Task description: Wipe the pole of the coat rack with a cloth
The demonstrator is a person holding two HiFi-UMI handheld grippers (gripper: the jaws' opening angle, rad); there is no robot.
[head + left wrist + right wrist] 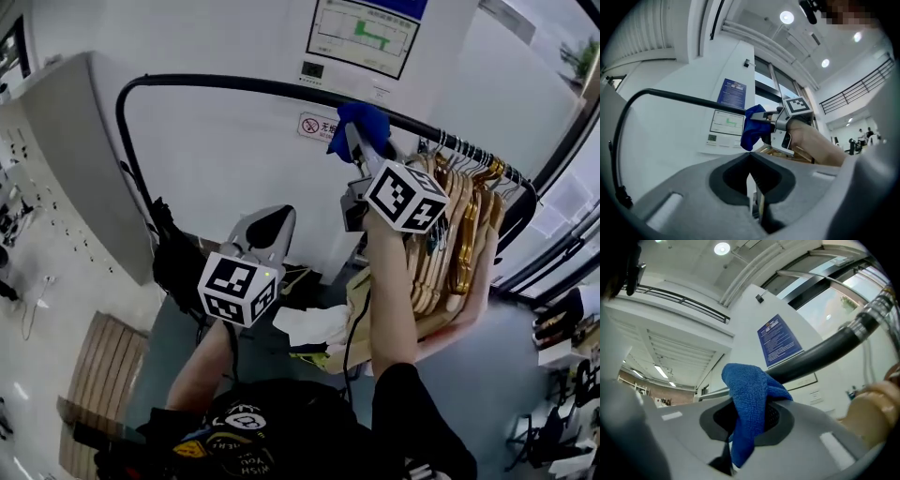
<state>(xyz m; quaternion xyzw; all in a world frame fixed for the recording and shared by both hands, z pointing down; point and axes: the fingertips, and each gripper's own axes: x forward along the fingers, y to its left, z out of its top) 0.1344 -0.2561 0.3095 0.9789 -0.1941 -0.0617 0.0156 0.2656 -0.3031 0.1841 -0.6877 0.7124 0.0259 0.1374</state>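
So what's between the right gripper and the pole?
The cloth, held in the right gripper against the pole; the right gripper view shows it.

Head view down, gripper views up, pole (234, 86) shared

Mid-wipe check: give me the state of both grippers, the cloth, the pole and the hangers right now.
Right gripper: shut on the blue cloth, raised to the pole.
Blue cloth: bunched in the fingers, lying against the pole.
Left gripper: fingers together, empty, held low.
Pole: black, horizontal, cloth on it beside the hangers.
Wooden hangers: hanging bunched at one end of the pole.
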